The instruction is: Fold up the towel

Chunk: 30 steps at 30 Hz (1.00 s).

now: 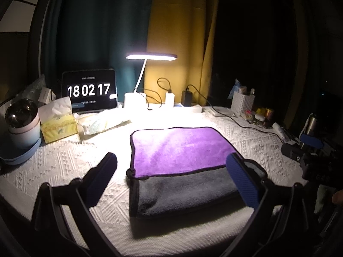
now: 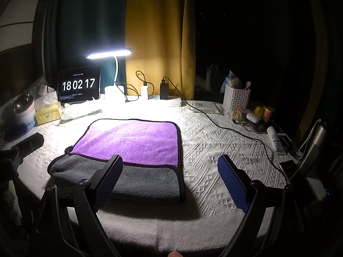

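A purple and grey towel (image 1: 182,150) lies folded on the white textured tablecloth; its purple upper layer covers the far part and a grey strip shows along the near edge. It also shows in the right wrist view (image 2: 133,143). My left gripper (image 1: 171,171) is open and empty, held above the towel's near left corner. My right gripper (image 2: 169,175) is open and empty, above the towel's near right corner. The right gripper also appears at the right edge of the left wrist view (image 1: 308,147), and the left gripper at the left edge of the right wrist view (image 2: 30,143).
A lit desk lamp (image 1: 150,56), a tablet clock (image 1: 89,91), a tissue box (image 1: 59,127) and a pink pot (image 1: 22,122) stand at the back left. Chargers and cables (image 2: 225,126), a white basket (image 2: 235,98), small items and a steel bottle (image 2: 317,137) crowd the right.
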Each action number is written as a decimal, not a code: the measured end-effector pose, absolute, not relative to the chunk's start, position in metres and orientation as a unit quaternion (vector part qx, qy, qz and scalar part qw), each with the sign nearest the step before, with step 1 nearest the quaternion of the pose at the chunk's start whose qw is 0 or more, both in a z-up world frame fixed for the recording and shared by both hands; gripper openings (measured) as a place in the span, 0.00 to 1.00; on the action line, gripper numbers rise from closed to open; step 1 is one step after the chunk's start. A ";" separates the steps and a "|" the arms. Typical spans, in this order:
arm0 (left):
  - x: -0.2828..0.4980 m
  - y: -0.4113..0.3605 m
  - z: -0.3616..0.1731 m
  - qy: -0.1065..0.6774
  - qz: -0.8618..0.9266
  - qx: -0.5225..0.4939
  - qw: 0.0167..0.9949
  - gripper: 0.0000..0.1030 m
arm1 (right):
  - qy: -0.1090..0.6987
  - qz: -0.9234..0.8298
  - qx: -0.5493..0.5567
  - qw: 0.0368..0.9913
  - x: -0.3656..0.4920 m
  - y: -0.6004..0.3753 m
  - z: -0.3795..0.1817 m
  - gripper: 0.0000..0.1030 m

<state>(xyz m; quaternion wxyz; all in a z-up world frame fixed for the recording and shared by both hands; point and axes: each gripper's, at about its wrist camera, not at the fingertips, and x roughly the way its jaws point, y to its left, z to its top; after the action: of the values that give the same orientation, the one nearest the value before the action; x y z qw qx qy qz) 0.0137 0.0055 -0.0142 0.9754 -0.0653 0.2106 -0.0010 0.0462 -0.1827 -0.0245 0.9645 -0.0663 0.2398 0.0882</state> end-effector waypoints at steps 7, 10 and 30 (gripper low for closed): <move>0.030 0.014 -0.031 0.241 0.003 -0.079 0.967 0.99 | 0.265 0.095 -0.060 0.958 0.065 -0.187 -0.037 0.87; 0.041 0.017 -0.041 0.259 0.008 -0.080 0.962 0.92 | 0.277 0.098 -0.059 0.954 0.073 -0.188 -0.045 0.85; 0.096 0.033 -0.104 0.387 0.024 -0.103 0.916 0.61 | 0.366 0.131 -0.028 0.921 0.140 -0.204 -0.095 0.58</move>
<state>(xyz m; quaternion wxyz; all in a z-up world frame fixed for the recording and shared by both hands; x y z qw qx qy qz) 0.0961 0.0333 -0.1040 0.9162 -0.1034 0.3865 0.0241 0.1400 -0.2042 -0.0950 0.9209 -0.0276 0.3663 0.1307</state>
